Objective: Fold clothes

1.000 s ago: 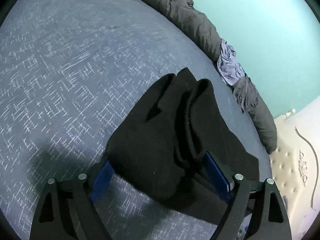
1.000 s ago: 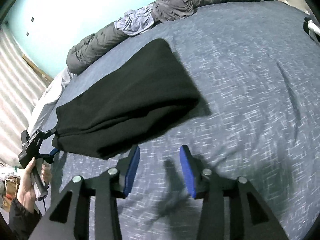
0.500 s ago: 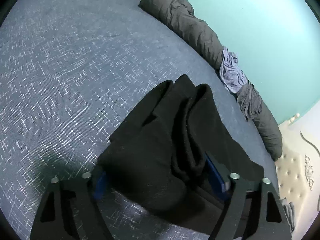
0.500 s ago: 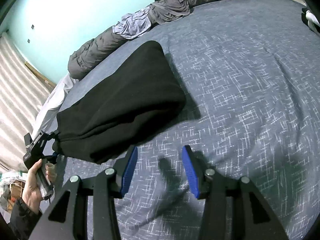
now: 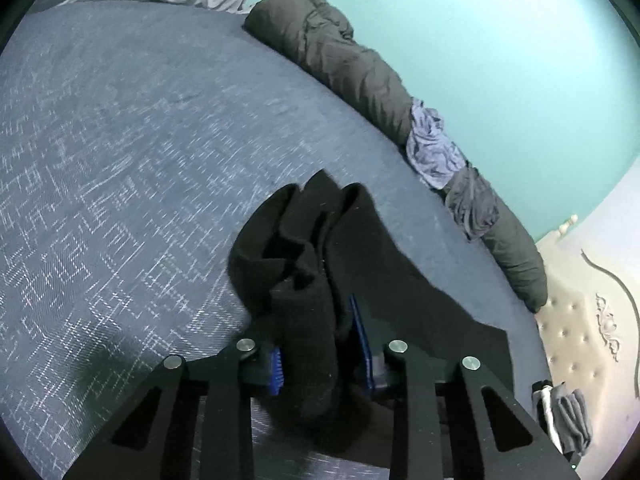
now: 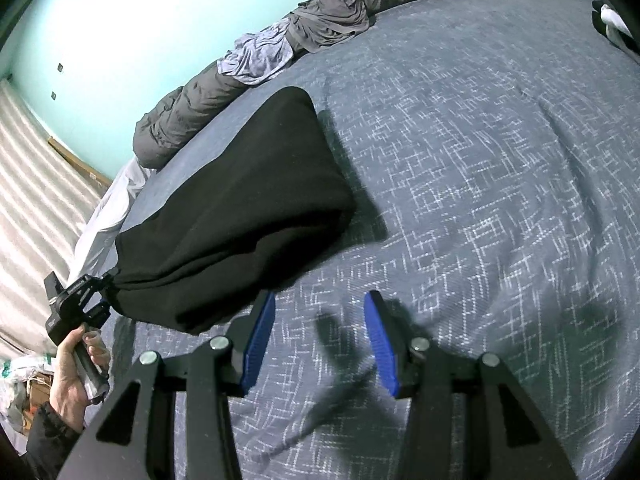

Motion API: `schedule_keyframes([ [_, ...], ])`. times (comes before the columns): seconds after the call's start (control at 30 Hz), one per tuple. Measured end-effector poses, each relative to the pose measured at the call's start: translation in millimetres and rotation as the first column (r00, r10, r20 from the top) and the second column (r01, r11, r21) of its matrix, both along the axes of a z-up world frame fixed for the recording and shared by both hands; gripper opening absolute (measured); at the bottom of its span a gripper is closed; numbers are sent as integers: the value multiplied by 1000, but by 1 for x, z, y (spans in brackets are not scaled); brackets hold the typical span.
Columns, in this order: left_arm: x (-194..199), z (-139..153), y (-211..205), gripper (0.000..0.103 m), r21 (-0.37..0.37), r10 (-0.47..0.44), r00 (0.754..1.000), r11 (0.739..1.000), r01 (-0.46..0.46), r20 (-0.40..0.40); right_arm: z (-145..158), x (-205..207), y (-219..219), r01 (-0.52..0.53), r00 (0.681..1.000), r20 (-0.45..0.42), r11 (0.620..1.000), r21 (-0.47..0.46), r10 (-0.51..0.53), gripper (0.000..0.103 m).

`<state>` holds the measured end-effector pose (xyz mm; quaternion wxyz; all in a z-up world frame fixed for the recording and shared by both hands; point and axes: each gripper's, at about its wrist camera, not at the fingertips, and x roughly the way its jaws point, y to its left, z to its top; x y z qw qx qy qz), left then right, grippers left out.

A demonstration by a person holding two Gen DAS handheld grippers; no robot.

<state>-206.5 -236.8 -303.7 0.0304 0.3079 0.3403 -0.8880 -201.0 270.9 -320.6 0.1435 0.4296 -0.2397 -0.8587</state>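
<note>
Black garment (image 6: 240,216) lies on the bed (image 6: 500,160), partly folded, long axis running from the near-left edge of the bed away toward the rolled grey bedding (image 6: 192,120) along the wall. Left gripper (image 5: 320,344) sits at the near end of that axis: its jaws have just been closing, and the blue pads now pinch a bunched fold of the garment between them. The rest of the cloth runs forward from that gripper. Right gripper (image 6: 320,332) stands part open with nothing between its jaws, over bare bed just beside the garment's long side; the garment lies to its left. The right-wrist view shows the left hand (image 6: 76,376) holding its gripper at the garment's end. Judgement: the left has the near end; the far end is nearer the right, which must travel forward and left.
</note>
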Motion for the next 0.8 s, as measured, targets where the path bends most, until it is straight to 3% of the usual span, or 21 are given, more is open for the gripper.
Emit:
schedule_keyframes([
  [0.37,-2,49,41,25,-102,-66,995,993,58,-77,9,4,23,56,998,-35,998,-15,-56,47],
  [0.5,-9,75,70,25,-156,-107,990,983,92,-90,19,5,32,67,995,-71,998,6,-66,47],
  [0.8,-37,134,157,23,-204,-230,967,957,205,-110,27,13,69,110,990,-90,993,-32,-113,47],
])
